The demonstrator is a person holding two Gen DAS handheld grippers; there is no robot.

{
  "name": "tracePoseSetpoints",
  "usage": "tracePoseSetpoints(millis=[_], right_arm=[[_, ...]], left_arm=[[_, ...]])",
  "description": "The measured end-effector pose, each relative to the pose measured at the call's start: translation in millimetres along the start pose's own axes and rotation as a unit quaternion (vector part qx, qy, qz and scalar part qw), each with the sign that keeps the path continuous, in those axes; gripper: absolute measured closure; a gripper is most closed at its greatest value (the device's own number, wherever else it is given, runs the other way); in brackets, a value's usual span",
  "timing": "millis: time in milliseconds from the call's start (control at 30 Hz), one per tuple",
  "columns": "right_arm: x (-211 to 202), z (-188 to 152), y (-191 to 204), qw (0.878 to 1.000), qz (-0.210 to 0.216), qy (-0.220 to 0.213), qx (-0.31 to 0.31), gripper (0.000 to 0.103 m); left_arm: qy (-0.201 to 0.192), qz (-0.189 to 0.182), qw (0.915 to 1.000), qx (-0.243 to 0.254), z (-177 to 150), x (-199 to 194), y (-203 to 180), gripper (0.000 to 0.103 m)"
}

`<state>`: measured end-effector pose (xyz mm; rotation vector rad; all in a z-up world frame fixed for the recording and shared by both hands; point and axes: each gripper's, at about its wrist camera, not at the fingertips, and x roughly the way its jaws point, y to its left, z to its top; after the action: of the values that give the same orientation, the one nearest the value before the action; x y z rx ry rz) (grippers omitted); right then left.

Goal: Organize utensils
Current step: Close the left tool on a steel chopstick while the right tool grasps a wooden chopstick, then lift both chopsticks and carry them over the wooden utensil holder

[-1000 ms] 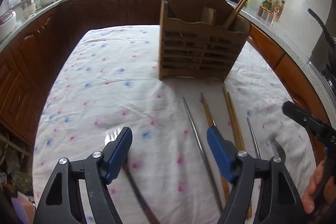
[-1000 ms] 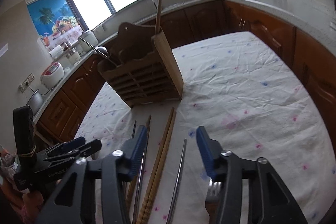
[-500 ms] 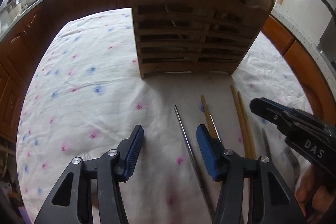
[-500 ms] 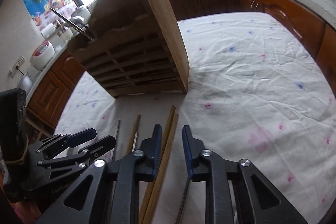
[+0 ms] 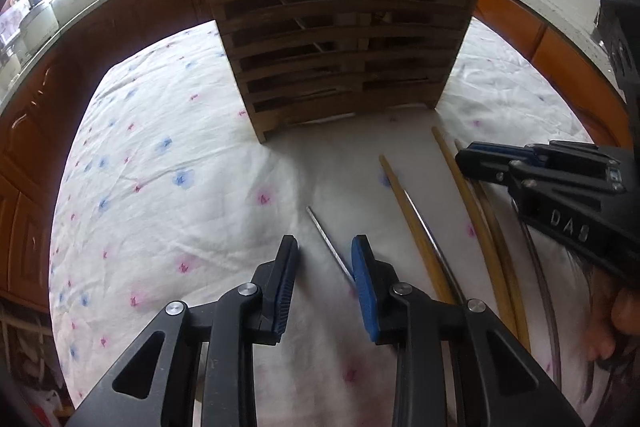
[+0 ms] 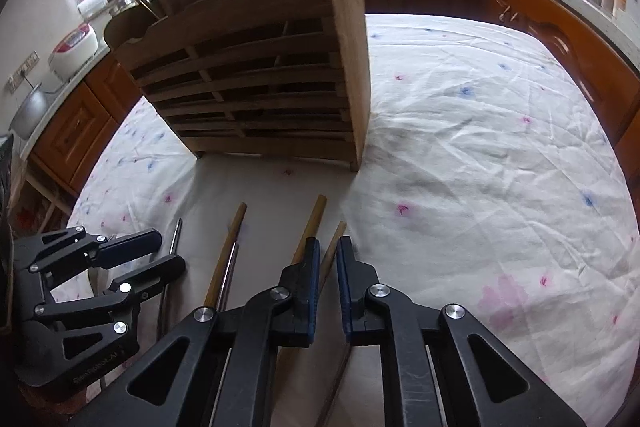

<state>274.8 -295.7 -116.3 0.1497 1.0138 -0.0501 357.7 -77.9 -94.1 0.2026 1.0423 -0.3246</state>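
Nearest the camera, the left gripper [image 5: 325, 259] is closing around a thin metal chopstick [image 5: 329, 246] that lies between its blue fingers [image 5: 363, 267] without being pressed yet, on a floral-clothed table [image 5: 160, 155] in front of the wooden utensil holder [image 5: 340, 27]. Just beside it, the right gripper [image 6: 328, 255] has its fingers clenched nearly together on a wooden chopstick [image 6: 331, 254], with more chopsticks lying alongside, all pointing toward the holder. Beyond them the slatted holder stands upright on the cloth, with utensils in its compartments.
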Motion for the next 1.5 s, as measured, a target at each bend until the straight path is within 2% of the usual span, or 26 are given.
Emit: tracePoseSetpoints(millis=[100,167,267,367,467,667,800,1067,1500], right_arm=[[4,4,7,1.0,-0.007,0.002,-0.011,0.093],[6,3,13,1.0,-0.012,-0.001,-0.02,0.094],[4,-1,14,1.0,-0.006,-0.003,-0.013,0.096],[-5,-1,10,1.0,0.023,-0.012,0.01,0.098],[-25,-3,8,0.998,0.045,-0.034,0.025,0.098],[-69,-7,13,0.994,0.071,-0.078,0.032,0.098],[-99,-7,14,0.99,0.081,-0.108,0.03,0.098],[-145,-8,22,0.983,0.088,-0.158,0.018,0.098],[-194,-18,31,0.972,0.082,-0.218,0.001,0.098]], left_arm=[[-0.008,0.005,0.9999,0.011,3,5,-8,0.083],[-0.014,0.006,0.9997,0.017,4,5,-16,0.093],[-0.02,0.014,0.9995,0.021,3,4,-25,0.097],[-0.021,-0.007,0.9997,0.008,-2,-4,-23,0.1],[-0.037,-0.021,0.9991,-0.003,-5,-21,-20,0.1],[-0.083,-0.074,0.9934,-0.029,-14,-79,-7,0.1],[-0.112,-0.088,0.989,-0.039,-27,-118,4,0.1],[-0.158,-0.099,0.9813,-0.048,-57,-185,24,0.1],[-0.207,-0.108,0.971,-0.051,-87,-236,34,0.1]])
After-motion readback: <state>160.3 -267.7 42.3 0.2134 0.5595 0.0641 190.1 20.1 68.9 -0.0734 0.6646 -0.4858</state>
